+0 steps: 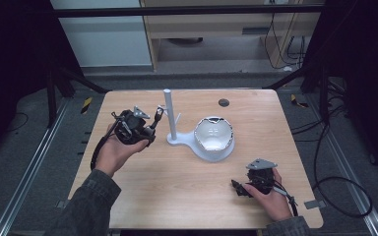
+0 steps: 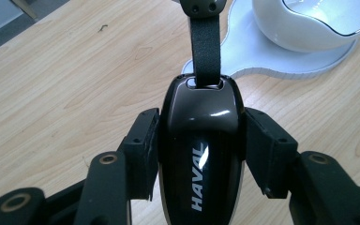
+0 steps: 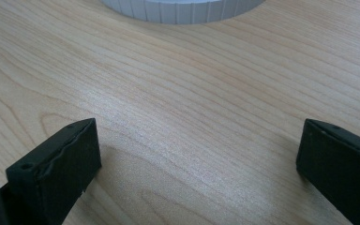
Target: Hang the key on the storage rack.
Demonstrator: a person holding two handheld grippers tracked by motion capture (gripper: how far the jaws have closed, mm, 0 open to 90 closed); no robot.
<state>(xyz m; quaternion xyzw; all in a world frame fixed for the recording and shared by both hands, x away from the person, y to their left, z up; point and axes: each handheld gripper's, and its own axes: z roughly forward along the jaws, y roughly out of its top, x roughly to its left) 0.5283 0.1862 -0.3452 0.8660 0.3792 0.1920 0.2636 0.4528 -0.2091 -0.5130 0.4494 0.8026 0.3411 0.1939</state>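
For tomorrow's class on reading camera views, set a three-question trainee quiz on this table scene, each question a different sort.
1. True or false: the left hand-held gripper is shut on the key fob.
2. The right hand-held gripper is: A) open above bare table; B) shut on the bowl; C) shut on a strap.
3. Fill in: the white bowl sits on the stand's ____, beside the post.

Key: 1 true; 2 A; 3 base.
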